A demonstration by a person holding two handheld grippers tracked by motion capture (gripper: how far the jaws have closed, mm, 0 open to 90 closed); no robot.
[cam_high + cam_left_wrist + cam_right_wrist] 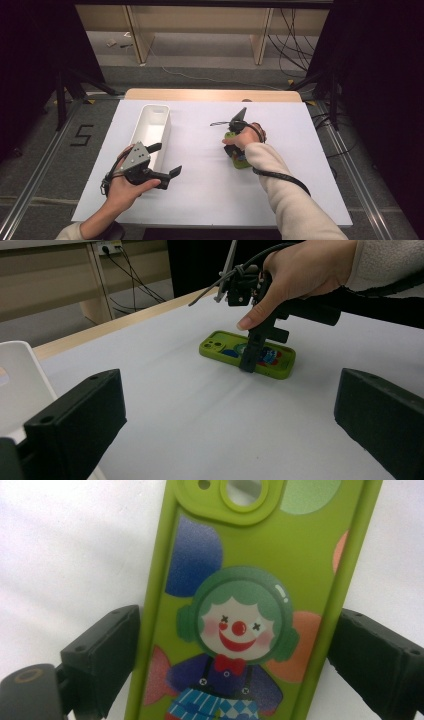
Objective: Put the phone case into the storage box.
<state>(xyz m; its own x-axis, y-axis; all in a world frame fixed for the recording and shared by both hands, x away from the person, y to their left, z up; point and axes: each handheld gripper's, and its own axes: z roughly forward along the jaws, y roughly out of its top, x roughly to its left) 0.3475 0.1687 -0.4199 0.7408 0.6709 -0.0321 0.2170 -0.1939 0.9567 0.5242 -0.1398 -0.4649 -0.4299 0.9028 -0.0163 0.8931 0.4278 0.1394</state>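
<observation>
One case [250, 605], flat on table [200, 200] | light, bendy, slippery | right gripper [249, 362] wide around long sides, maybe touching, not squeezing | left gripper [167, 162] open, empty

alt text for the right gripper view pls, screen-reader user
A lime-green phone case printed with a cartoon clown lies on the white table, seen from close above. The right gripper straddles it, one black jaw beside each long edge.

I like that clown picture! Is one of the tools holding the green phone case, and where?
The right tool straddles the phone case at its two long sides, near the middle. Whether it is squeezing cannot be told. The left tool holds nothing.
</observation>
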